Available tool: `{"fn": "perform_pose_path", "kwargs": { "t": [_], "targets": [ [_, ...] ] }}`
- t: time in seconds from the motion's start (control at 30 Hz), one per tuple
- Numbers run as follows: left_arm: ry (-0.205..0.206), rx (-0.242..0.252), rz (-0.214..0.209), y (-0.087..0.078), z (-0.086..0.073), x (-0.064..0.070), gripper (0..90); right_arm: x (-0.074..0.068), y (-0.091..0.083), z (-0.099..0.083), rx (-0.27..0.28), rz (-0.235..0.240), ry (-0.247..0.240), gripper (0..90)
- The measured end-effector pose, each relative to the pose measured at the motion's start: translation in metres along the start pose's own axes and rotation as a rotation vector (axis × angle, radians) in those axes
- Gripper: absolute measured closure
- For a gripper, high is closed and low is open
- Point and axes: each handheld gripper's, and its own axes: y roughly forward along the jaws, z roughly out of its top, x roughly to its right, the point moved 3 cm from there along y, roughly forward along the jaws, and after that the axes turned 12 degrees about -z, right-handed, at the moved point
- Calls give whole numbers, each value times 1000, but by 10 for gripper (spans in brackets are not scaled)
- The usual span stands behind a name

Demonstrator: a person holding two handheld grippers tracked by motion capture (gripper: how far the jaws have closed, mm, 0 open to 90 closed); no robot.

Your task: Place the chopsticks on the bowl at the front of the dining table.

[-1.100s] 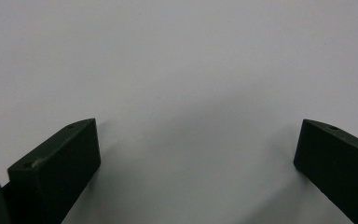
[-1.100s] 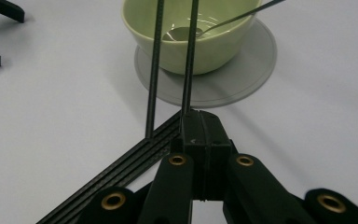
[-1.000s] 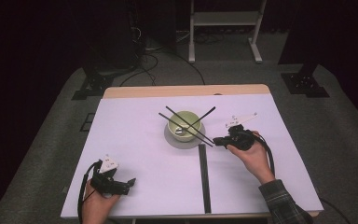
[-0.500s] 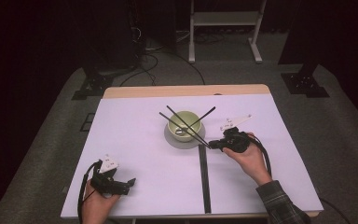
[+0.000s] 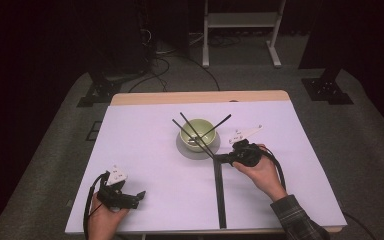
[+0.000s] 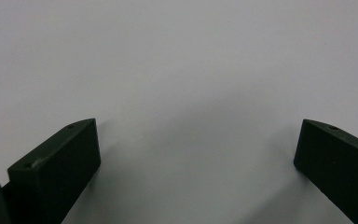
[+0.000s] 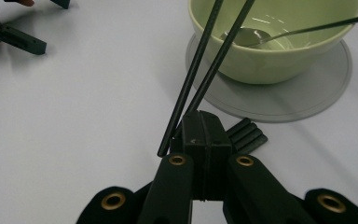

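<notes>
A pale green bowl [image 5: 196,131] stands on a round grey coaster [image 5: 197,149] at mid table. Two black chopsticks [image 5: 192,131] lean across the bowl, and their low ends reach the table at its right front. A spoon [image 5: 219,124] lies in the bowl [image 7: 279,42] with its handle pointing up to the right. My right gripper [image 5: 221,158] is shut, and the chopsticks [image 7: 200,70] run along the left side of its closed tips [image 7: 204,116] with nothing between the jaws. My left gripper [image 5: 132,199] rests open near the front left, holding nothing [image 6: 196,154].
A long black strip [image 5: 219,192] runs from the coaster toward the table's front edge; its ribbed end [image 7: 247,135] lies just right of my right jaws. The left gripper's jaws [image 7: 18,39] show far off. White tabletop [image 5: 145,150] lies open between both hands.
My right gripper has slid left and slightly nearer, up to the chopsticks' low ends. The left gripper, bowl and spoon have stayed put.
</notes>
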Motion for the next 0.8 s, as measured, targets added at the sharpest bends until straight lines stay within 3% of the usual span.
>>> {"fn": "perform_pose_path", "kwargs": {
  "t": [0.8],
  "targets": [
    [-2,2,0,0,0,0,0,-24,14,8,-7,40,-53,899]
  ]
}}
